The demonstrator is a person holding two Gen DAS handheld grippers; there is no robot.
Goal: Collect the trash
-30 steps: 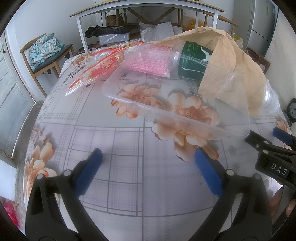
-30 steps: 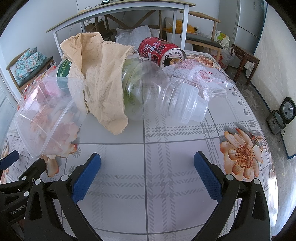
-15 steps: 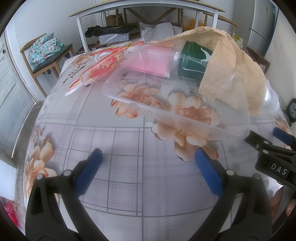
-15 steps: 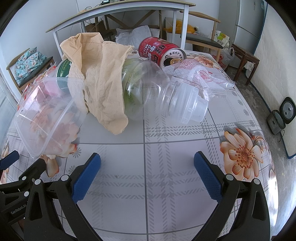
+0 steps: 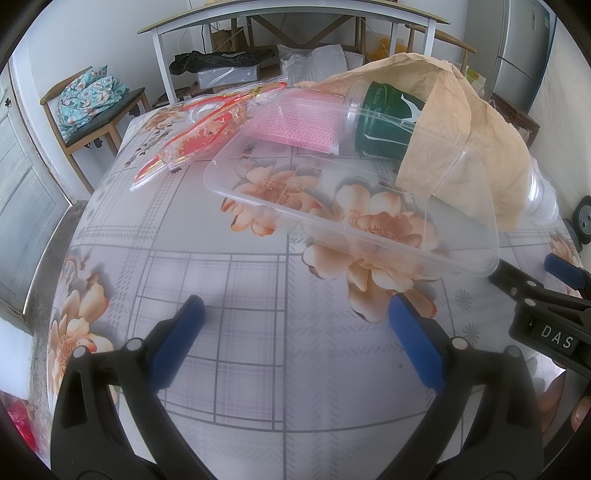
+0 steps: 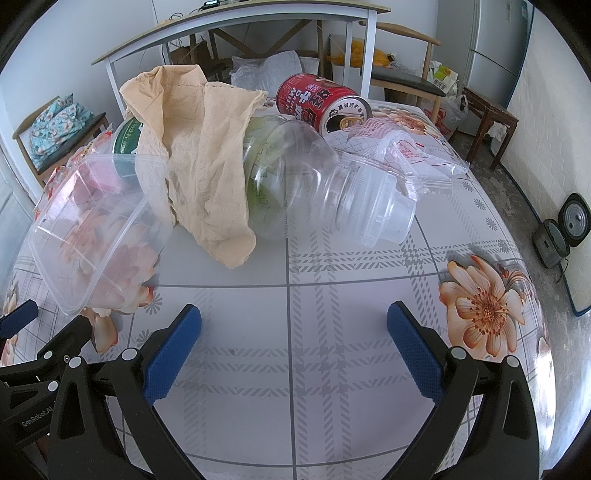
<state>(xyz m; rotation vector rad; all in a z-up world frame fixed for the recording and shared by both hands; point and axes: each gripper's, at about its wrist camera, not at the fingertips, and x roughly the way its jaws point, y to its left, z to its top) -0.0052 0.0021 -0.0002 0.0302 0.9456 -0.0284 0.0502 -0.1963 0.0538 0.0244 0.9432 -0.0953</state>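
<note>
Trash lies on a floral tablecloth. A clear plastic box (image 5: 354, 206) (image 6: 92, 229) lies tilted against a big clear bottle with a green label (image 5: 384, 122) (image 6: 295, 177), draped with a tan paper cloth (image 5: 461, 129) (image 6: 195, 155). A red can (image 6: 321, 103) lies behind the bottle, beside a clear printed wrapper (image 6: 406, 147). A pink packet (image 5: 295, 125) and a red-and-clear wrapper (image 5: 195, 136) lie at the far left. My left gripper (image 5: 295, 339) is open and empty, short of the box. My right gripper (image 6: 295, 343) is open and empty, short of the bottle.
The right gripper's arm shows at the right edge of the left wrist view (image 5: 543, 314). The table edge drops off on the left (image 5: 55, 258) and on the right (image 6: 546, 295). A chair (image 5: 92, 110) and a white desk (image 6: 240, 29) stand beyond the table.
</note>
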